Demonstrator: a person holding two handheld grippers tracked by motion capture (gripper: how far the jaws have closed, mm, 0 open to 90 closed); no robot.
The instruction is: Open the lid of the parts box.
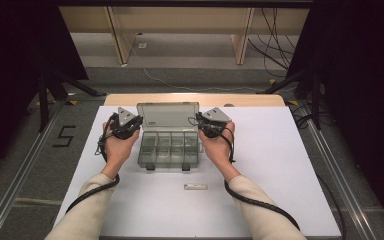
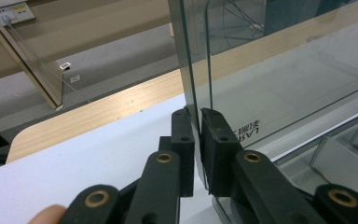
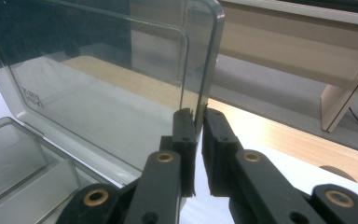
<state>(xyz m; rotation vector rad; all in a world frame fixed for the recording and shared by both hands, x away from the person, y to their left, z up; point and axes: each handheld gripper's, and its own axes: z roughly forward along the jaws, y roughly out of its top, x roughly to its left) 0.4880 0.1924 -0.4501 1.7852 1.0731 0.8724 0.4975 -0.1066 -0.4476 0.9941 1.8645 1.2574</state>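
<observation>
1. Left gripper: black linkage jaws with brass-coloured pivot pins, grey triangular top plate, black trailing cable.
2. Right gripper: the same build.
3. Cream sleeves on both forearms.

Item count on the bench:

- Clear plastic compartment box: one, with one hinged lid standing open.
- Small flat metallic piece: one, lying on the bench in front of the box.
- Grippers: two, one left gripper and one right gripper.
- Hands: two, one per gripper.
</observation>
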